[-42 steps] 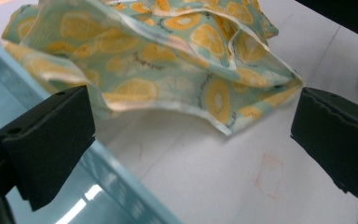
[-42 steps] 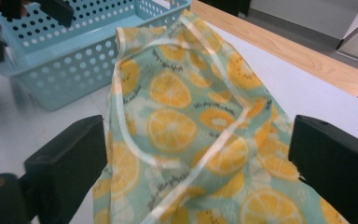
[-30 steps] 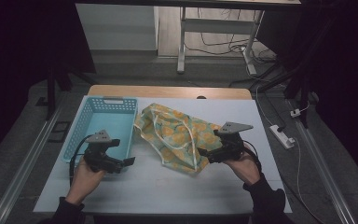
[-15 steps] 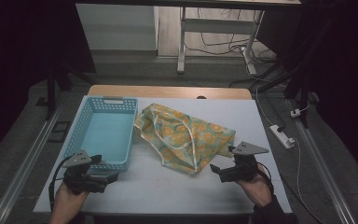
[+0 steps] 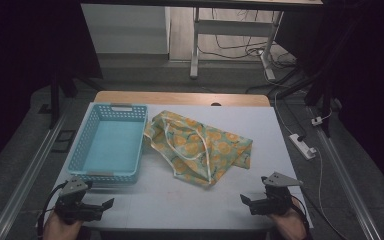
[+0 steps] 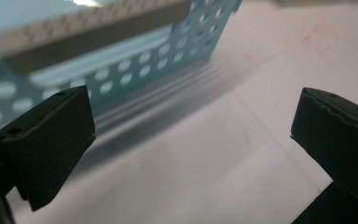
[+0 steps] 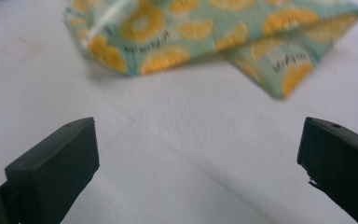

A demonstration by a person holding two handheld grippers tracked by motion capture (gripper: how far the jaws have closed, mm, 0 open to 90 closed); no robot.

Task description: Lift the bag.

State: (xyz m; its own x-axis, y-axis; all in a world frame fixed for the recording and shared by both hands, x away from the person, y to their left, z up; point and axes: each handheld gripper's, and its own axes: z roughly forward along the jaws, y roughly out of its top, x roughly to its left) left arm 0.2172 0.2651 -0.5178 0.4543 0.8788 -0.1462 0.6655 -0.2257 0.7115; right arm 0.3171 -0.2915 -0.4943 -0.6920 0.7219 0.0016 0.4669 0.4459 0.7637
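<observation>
2 pairs of black fingers stand spread wide with nothing between them. In the left gripper view one finger (image 6: 46, 144) sits low at the left and its partner at the far right, bare white worktop (image 6: 205, 154) in the gap; the right gripper view gives the same picture, one finger (image 7: 56, 168) at the left and the other at the right edge. From the high view, the left gripper (image 5: 107, 204) rests at the near left corner of the worktop, just in front of the blue perforated basket (image 5: 111, 142) and apart from it. The right gripper (image 5: 245, 199) sits near the front right edge, a hand (image 5: 287, 222) behind it.

Further out lies the thing the work turns on — the fruit-print cloth bag (image 5: 200, 147), teal with orange slices and a white drawstring. It is crumpled flat on the worktop just beside the basket's right wall, roughly in the middle, well apart from both grippers. In the right gripper view its near edge (image 7: 200, 37) runs along the top. The basket is empty.

I'd judge this a pause between grasps: neither gripper holds anything and the bag is not in the basket. The next move likely calls for reaching forward to the bag, closing on an edge or the drawstring — 2 grips spaced apart would keep the loose cloth from sagging — then lifting it over the basket's rim.
</observation>
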